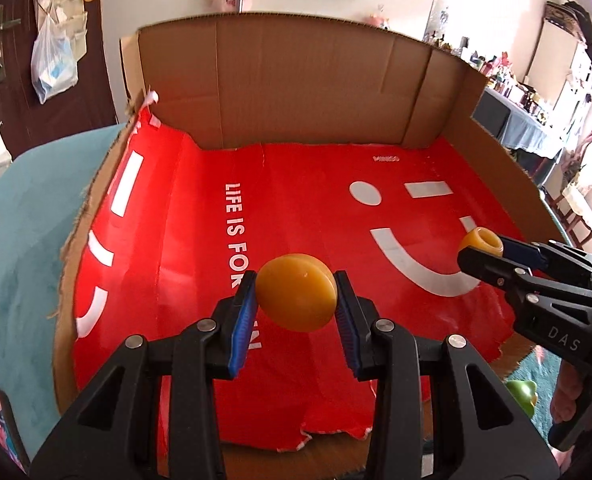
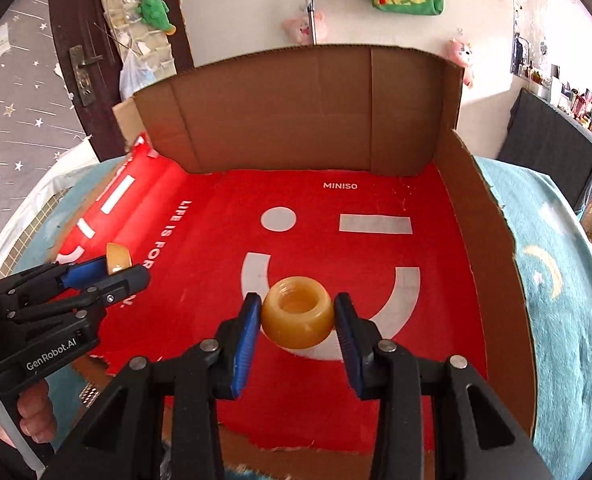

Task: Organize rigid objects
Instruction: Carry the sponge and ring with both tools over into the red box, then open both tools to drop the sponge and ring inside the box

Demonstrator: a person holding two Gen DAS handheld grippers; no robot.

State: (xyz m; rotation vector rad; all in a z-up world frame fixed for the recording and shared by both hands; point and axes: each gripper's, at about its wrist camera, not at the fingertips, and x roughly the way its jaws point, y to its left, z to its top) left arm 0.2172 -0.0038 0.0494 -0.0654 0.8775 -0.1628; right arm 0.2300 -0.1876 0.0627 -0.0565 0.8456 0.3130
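Note:
My left gripper [image 1: 296,300] is shut on a round yellow-orange lid [image 1: 294,298], held above the red sheet [image 1: 304,208] that lines the open cardboard box [image 1: 296,80]. My right gripper [image 2: 298,320] is shut on a small yellow-orange pot with an open mouth [image 2: 297,312], also above the red sheet [image 2: 216,240]. In the left wrist view the right gripper [image 1: 484,252] with the pot [image 1: 481,242] is at the right. In the right wrist view the left gripper [image 2: 124,268] with the lid [image 2: 118,258] is at the left. The two parts are apart.
The box has a tall cardboard back wall [image 2: 296,112] and a right wall [image 2: 492,260]. It rests on a teal plush cover [image 2: 568,300]. A green toy [image 1: 522,394] lies on the floor at the right. A dark door [image 2: 76,60] stands behind at the left.

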